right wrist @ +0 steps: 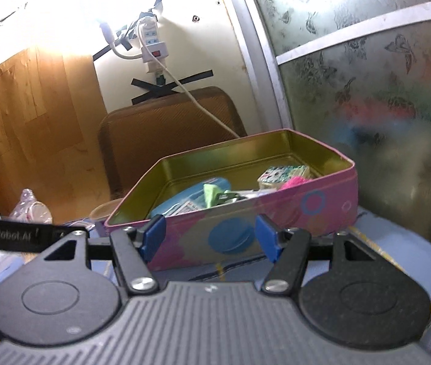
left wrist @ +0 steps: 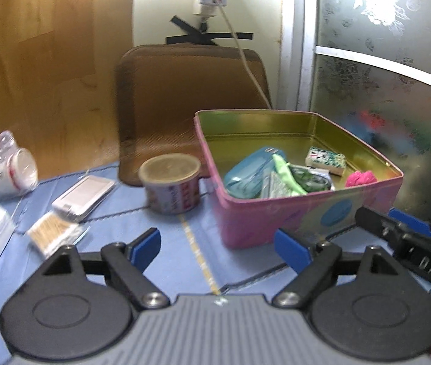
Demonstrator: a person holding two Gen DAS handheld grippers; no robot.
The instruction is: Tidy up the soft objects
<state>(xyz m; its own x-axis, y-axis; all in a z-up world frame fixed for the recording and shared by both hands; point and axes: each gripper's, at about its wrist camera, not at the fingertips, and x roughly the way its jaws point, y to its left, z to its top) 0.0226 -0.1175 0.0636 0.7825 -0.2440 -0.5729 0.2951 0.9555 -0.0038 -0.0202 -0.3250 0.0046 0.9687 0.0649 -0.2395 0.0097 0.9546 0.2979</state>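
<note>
sitting on the blue-covered table [left wrist: 166, 243], the pink tin [left wrist: 276, 213] is open-topped w/ gold inside, lying flat. in the left wrist view its long axis runs from near-left to far-right, one corner turned toward the camera. in the right wrist view a long side wall w/ a blue circle print faces the camera, running near-left to far-right.

soft stuff is piled in the near half of the tin: blue pouch [left wrist: 251, 170] at left, its long axis slanting from near-left up to far-right; green cloth [left wrist: 285, 173] draped over it; patterned sponge [left wrist: 324, 159] further back; pink yarn ball [left wrist: 363, 179] by the right wall. far half of the tin is bare gold floor.

left gripper [left wrist: 218, 246]: jaws wide, nothing between them, over bare cloth. tin lies ahead and to the right, its near corner just past the right blue pad, not touching.

right gripper [right wrist: 210, 238]: jaws part open, empty. tin's side wall is straight ahead, framed between the pads, gap to it can't tell. in the left wrist view this gripper shows at the right edge beside the tin.

off to the left on the table: round lidded tub [left wrist: 171, 187] near the tin's left wall, cotton swab pack [left wrist: 54, 235], small white box [left wrist: 84, 197], bagged cup [left wrist: 11, 167]. brown cushion [left wrist: 191, 106] stands against the wall behind.
</note>
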